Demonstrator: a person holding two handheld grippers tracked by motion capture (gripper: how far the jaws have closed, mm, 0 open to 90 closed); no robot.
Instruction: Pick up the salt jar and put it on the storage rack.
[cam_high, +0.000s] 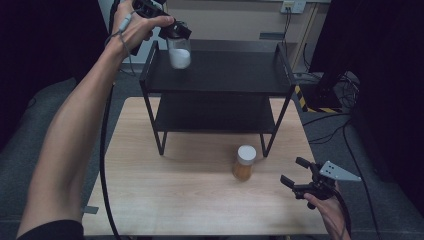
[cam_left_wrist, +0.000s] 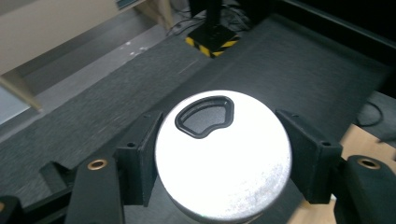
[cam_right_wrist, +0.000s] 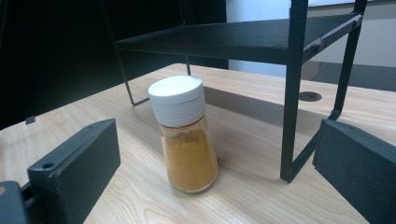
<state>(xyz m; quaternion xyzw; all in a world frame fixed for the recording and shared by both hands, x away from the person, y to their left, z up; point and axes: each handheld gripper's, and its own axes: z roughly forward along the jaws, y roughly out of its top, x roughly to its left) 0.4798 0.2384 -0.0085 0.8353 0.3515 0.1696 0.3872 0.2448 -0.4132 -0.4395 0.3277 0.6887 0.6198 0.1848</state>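
While the left gripper (cam_high: 176, 34) hangs over the back-left corner of the black two-tier rack (cam_high: 220, 75), its jaws pinch a clear shaker of white powder (cam_high: 179, 53) by the white lid (cam_left_wrist: 223, 154); shaker held above the top shelf, contact with it unclear. Right gripper (cam_high: 296, 172) low at the near right of the pale wood worktop (cam_high: 190, 195), jaws spread, nothing between them. Orange spice jar (cam_right_wrist: 185, 135), white cap, upright on the worktop just in front of the rack's right front leg. Grey carpet around; cables and a yellow-black striped base (cam_left_wrist: 212, 41) on the floor beyond; dim room
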